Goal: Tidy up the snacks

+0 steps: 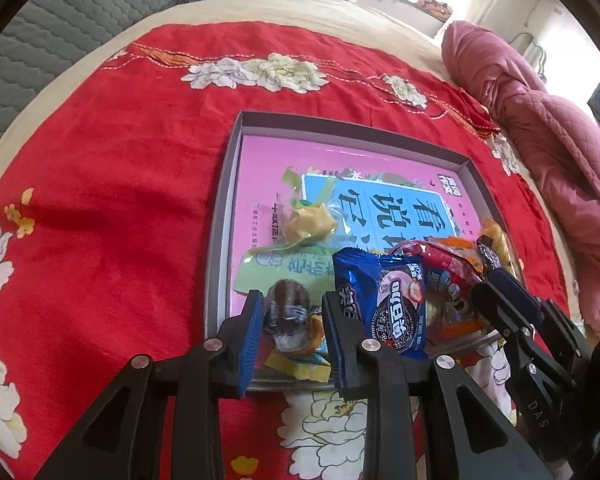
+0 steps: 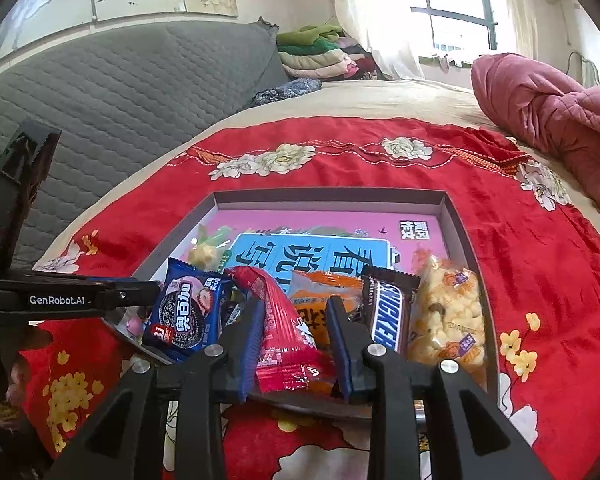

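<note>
A grey shallow box [image 1: 224, 216] [image 2: 456, 224] with a pink printed sheet inside lies on the red floral cloth. Snacks are piled at its near end: a blue Oreo pack [image 1: 384, 300] [image 2: 188, 312], a red packet [image 2: 284, 336], an orange packet [image 2: 320, 300], a Snickers bar [image 2: 388, 312], a puffed-corn bag [image 2: 448, 320], a yellow wrapped candy [image 1: 310, 220]. My left gripper [image 1: 292, 320] stands around a clear-wrapped brown candy [image 1: 288, 312], jaws slightly apart. My right gripper [image 2: 296, 324] stands around the red packet, jaws apart. The right gripper also shows in the left wrist view [image 1: 508, 300].
The red cloth [image 1: 120, 200] covers a beige bed. A pink quilt [image 1: 548, 128] [image 2: 548, 104] lies at the right. A grey quilted headboard [image 2: 120, 92] runs along the left. Folded blankets [image 2: 320, 56] are stacked near the window.
</note>
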`<state>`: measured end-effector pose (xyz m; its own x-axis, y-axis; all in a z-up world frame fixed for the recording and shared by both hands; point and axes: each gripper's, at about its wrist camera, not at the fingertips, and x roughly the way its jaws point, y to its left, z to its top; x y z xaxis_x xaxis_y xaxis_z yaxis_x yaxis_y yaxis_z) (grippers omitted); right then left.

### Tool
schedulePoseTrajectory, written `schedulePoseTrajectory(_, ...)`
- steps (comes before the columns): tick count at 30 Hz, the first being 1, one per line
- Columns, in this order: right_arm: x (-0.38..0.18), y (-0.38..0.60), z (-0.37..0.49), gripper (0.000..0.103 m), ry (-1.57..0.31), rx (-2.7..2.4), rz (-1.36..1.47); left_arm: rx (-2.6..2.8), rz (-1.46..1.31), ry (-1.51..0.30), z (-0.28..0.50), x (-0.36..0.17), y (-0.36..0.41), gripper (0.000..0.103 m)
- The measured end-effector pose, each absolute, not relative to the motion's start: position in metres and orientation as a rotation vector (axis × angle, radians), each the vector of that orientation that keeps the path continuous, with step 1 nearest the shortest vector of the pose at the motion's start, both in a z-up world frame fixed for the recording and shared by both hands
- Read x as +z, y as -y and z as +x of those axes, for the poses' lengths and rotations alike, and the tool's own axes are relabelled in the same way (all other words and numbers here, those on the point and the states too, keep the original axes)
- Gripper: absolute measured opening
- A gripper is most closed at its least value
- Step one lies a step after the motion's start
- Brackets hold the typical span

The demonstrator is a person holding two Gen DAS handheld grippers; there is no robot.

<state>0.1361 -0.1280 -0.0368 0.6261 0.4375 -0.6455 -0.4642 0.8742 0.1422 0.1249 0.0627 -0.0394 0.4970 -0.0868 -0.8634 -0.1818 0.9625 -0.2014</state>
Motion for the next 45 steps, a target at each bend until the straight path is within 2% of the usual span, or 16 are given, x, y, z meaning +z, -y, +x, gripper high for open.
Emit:
schedulePoseTrajectory(2,-0.036,0.128,0.136,0.037,-0.726,0.511,-0.043,0.057,-0.284,-1.051,0.124,-0.038,-0.063,0.035)
schedulePoseTrajectory(9,-0.035,0.131,0.135,0.038,-0.727,0.507,-0.040,0.047,-0.279,-1.029,0.119,-0.028,-0.060,0.045)
schedulePoseTrajectory(29,-0.021,0.138,0.118,0.043,-0.696,0.512,-0.042,0.056,-0.244,-0.982,0.103,-0.003,-0.056,0.050)
schedulePoseTrajectory(32,-0.015,0.142,0.115,0.054,-0.680,0.499,-0.034,0.056,-0.239,-0.973,0.100,0.002,-0.054,0.050)
schedulePoseTrajectory(38,-0.001,0.152,0.107,0.065,-0.645,0.446,-0.035,0.060,-0.222,-0.955,0.091,0.011,-0.049,0.052)
schedulePoseTrajectory(42,0.007,0.161,0.095,0.075,-0.652,0.418,-0.009,0.058,-0.214,-0.964,0.080,0.011,-0.044,0.064)
schedulePoseTrajectory(45,0.010,0.165,0.083,0.081,-0.664,0.398,-0.003,0.069,-0.207,-0.970,0.069,0.010,-0.042,0.065)
